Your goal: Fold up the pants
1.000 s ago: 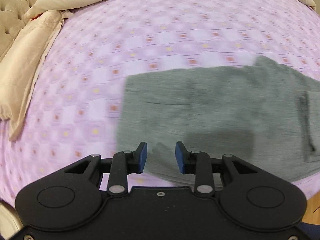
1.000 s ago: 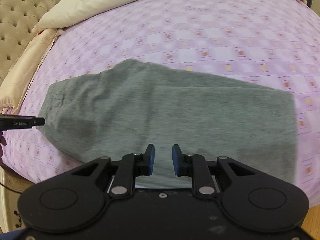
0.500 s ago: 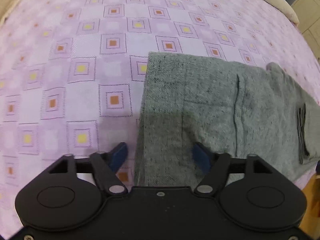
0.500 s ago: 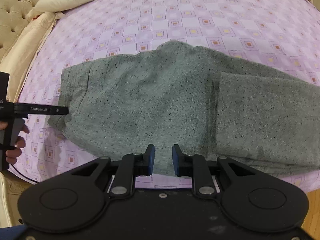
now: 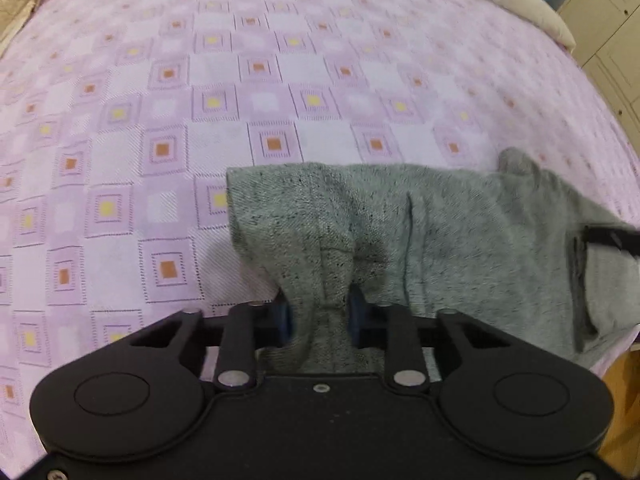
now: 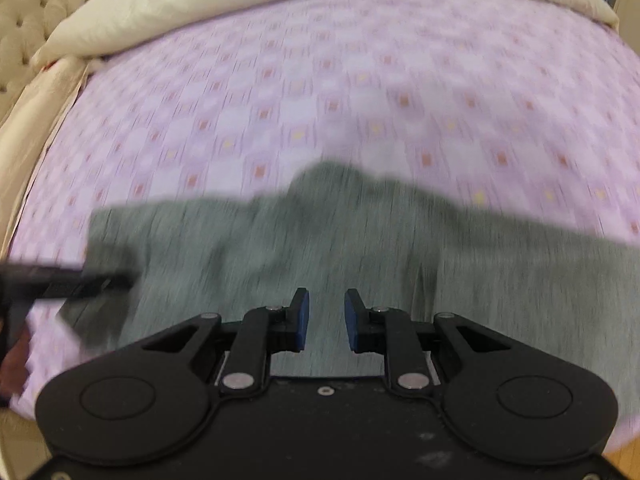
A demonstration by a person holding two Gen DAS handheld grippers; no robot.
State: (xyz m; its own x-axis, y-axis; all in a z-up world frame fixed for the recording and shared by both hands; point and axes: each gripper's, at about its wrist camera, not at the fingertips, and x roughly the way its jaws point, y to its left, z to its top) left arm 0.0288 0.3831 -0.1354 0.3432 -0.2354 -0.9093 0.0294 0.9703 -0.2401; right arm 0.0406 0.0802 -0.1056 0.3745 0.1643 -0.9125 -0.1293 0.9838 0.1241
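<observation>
Grey speckled pants (image 5: 400,224) lie folded lengthwise across the near part of a purple checked bed. My left gripper (image 5: 320,316) is shut on the near corner of the pants' left end and lifts the cloth off the sheet. In the right wrist view the pants (image 6: 360,240) are blurred by motion. My right gripper (image 6: 324,320) is open and empty, just above the pants' near edge. The left gripper also shows there at the far left (image 6: 72,276), at the pants' left end.
The purple checked bedsheet (image 5: 280,80) covers the bed. A cream duvet (image 6: 240,4) lies along the far edge and a tufted beige headboard (image 6: 24,20) stands at the far left. Wooden floor (image 5: 620,400) lies beyond the bed's near right edge.
My left gripper has closed on the pants' left end and raised it, bunching the cloth. My right gripper has moved, blurring its view, and stays open.
</observation>
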